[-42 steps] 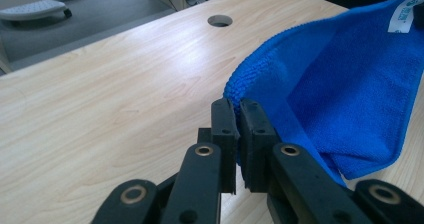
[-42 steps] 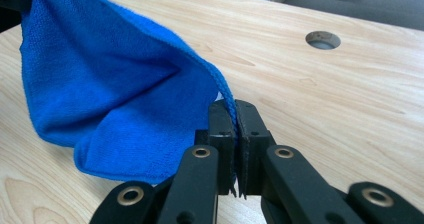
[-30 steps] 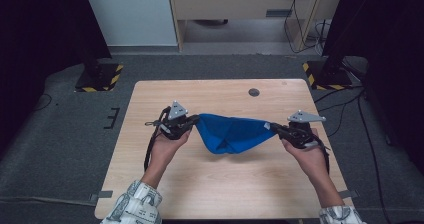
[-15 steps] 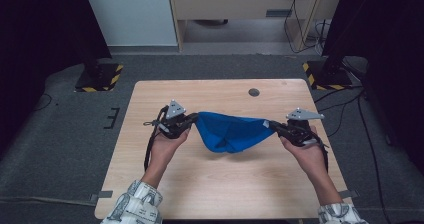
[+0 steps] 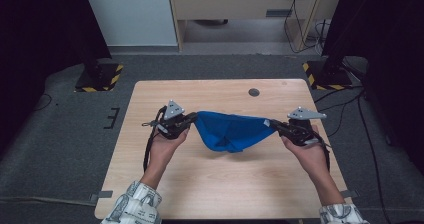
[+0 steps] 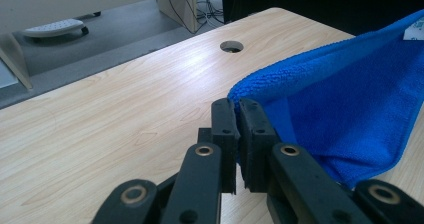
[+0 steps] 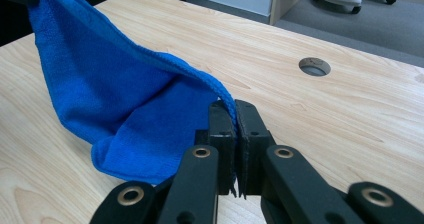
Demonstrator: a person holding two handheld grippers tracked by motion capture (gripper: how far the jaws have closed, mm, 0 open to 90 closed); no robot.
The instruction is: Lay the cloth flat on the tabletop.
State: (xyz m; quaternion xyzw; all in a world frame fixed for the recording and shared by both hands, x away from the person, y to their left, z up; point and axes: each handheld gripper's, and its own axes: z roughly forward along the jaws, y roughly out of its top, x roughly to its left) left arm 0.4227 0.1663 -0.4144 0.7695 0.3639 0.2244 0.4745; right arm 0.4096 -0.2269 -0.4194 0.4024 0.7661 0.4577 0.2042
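A blue cloth [image 5: 229, 132] hangs stretched between my two grippers above the wooden table [image 5: 220, 184], sagging to a point in the middle. My left gripper [image 5: 191, 120] is shut on the cloth's left corner; in the left gripper view the jaws [image 6: 237, 115] pinch the blue hem [image 6: 320, 74]. On the other side my right gripper [image 5: 272, 124] is shut on the cloth's right corner, and in the right gripper view the cloth [image 7: 120, 94] drapes away from the closed jaw tips [image 7: 235, 115] toward the upper left.
A round cable hole [image 5: 254, 92] sits in the table near its far edge, right of centre. Yellow-and-black stand bases [image 5: 100, 76] [image 5: 325, 74] rest on the floor beyond both far corners. A cabinet [image 5: 240, 4] stands further back.
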